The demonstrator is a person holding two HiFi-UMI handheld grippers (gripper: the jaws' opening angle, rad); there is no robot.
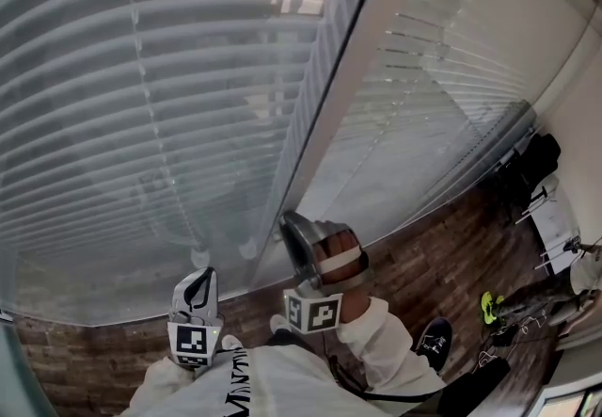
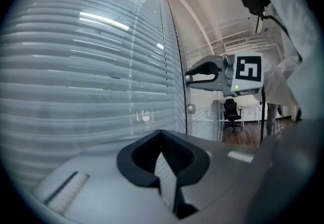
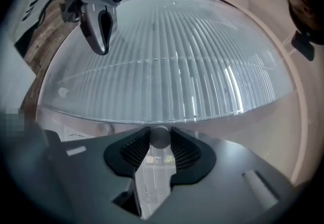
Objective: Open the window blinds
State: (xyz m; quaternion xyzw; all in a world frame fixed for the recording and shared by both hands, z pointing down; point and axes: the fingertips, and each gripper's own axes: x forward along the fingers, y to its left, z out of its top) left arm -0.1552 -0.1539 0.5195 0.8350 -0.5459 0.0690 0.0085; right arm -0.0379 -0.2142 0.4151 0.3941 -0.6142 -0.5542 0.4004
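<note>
Right claw (image 3: 160, 143) clamps small round knob (image 3: 160, 135) on frame, likely slat control: grip set for a twist. Blinds (image 3: 172, 66) just ahead of claw, behind glass, slats look mostly shut. Left claw (image 2: 162, 134) pinched together, empty, idle beside right, not needed.

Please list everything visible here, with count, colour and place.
window blinds: two panels, pale grey, behind glass on either side of the frame
window frame: one, pale, between the panels
knob: one, grey, between the right tongs' pads
other knobs: two, pale, low on the left glass
floor: one, brown wood, below the window
office chair: one, black, far off in the left gripper view
sleeves: two, white, bottom of the head view
left tongs: one, grey, shut and empty, before the left panel
right tongs: one, grey, shut on the knob, at the frame
</note>
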